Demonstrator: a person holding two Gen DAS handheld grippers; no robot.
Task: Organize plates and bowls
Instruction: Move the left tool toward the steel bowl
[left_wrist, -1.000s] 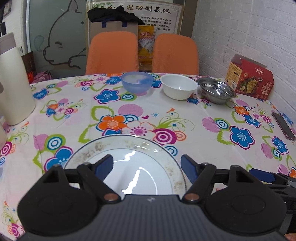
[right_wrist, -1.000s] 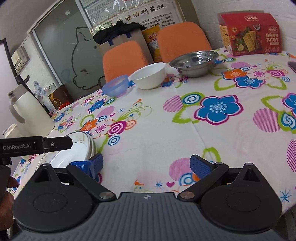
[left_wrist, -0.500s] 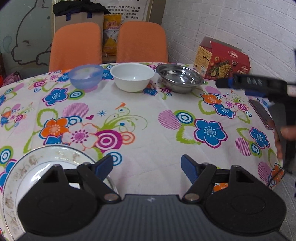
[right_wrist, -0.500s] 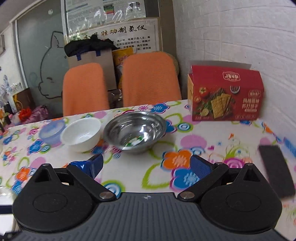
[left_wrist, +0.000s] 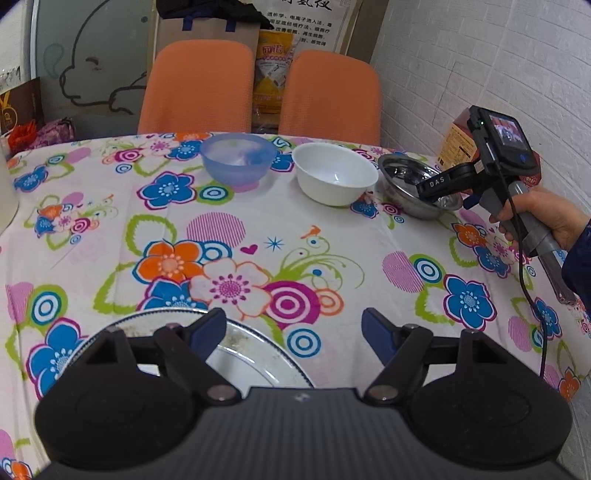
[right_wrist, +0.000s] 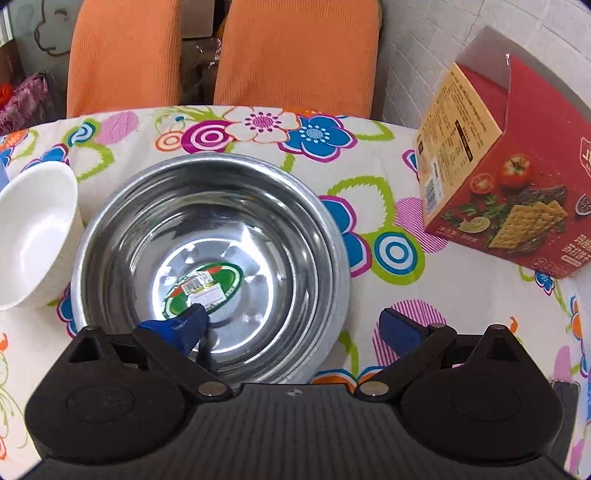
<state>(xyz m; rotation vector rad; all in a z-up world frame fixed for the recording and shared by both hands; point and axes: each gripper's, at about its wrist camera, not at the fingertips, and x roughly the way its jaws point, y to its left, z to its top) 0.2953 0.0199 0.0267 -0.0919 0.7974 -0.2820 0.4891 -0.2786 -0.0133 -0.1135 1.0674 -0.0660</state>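
A round table under a flowered tablecloth (left_wrist: 258, 229) fills both views, with two orange chairs (left_wrist: 199, 85) behind it at the top of the frame and a white brick wall (left_wrist: 480, 55) at the upper right. In the left wrist view three bowls stand in a row across the upper middle: a translucent blue bowl (left_wrist: 238, 158), a white bowl (left_wrist: 334, 171) just beside it, and a steel bowl (left_wrist: 406, 181) to the right. A white plate (left_wrist: 255, 362) with a speckled rim lies at the lower left, partly under the left gripper (left_wrist: 293, 328), whose blue fingers are spread wide and hold nothing.

The right gripper (right_wrist: 293, 325) is also spread wide. In its own view, its left finger (right_wrist: 177, 326) reaches down inside the steel bowl (right_wrist: 210, 251), near a green label on the bottom, while the right finger sits outside the rim over the cloth. The white bowl (right_wrist: 33, 236) stands at the left edge, close against the steel one. A red cracker box (right_wrist: 509, 184) sits at the upper right. From the left wrist view a hand (left_wrist: 543, 214) grips the right tool's handle at the right edge.
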